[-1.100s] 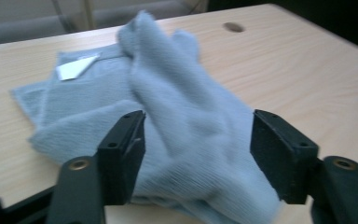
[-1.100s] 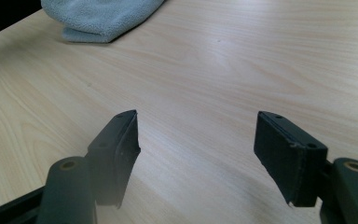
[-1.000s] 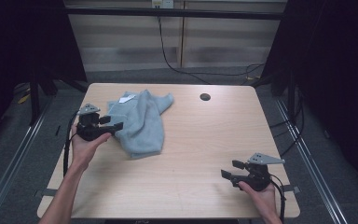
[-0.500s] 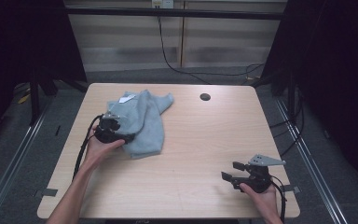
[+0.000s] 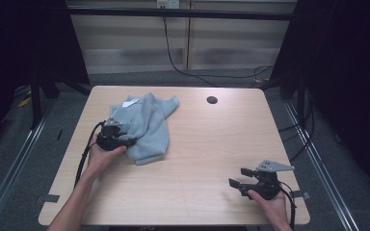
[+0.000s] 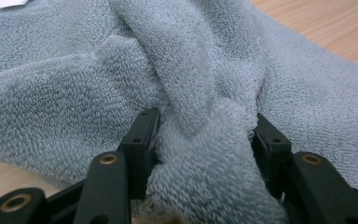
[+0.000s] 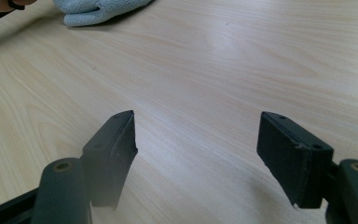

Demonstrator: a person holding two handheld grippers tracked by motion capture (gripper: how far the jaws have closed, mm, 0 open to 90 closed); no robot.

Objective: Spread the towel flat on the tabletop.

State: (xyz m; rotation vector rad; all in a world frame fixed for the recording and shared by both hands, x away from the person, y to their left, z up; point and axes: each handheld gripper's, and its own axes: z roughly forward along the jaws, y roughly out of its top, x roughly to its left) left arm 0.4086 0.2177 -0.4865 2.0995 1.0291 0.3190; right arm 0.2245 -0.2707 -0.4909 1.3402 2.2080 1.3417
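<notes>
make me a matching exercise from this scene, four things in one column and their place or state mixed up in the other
Things:
1. crumpled grey-blue terry towel
2. left gripper
3. right gripper
4. small round dark hole in the wooden tabletop

Places or states:
A. jaws apart over bare wood, near the right front corner
B. far side of the table, right of the towel
C. jaws have just been closing, a fold of cloth bunched between them
D. heaped on the table's left half, white tag at its far edge

Pairs: 1-D, 2-C, 3-A, 4-B

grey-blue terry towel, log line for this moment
left gripper: jaws just closing, pinching fold of grey-blue terry towel | right gripper: open, idle | wooden table
</notes>
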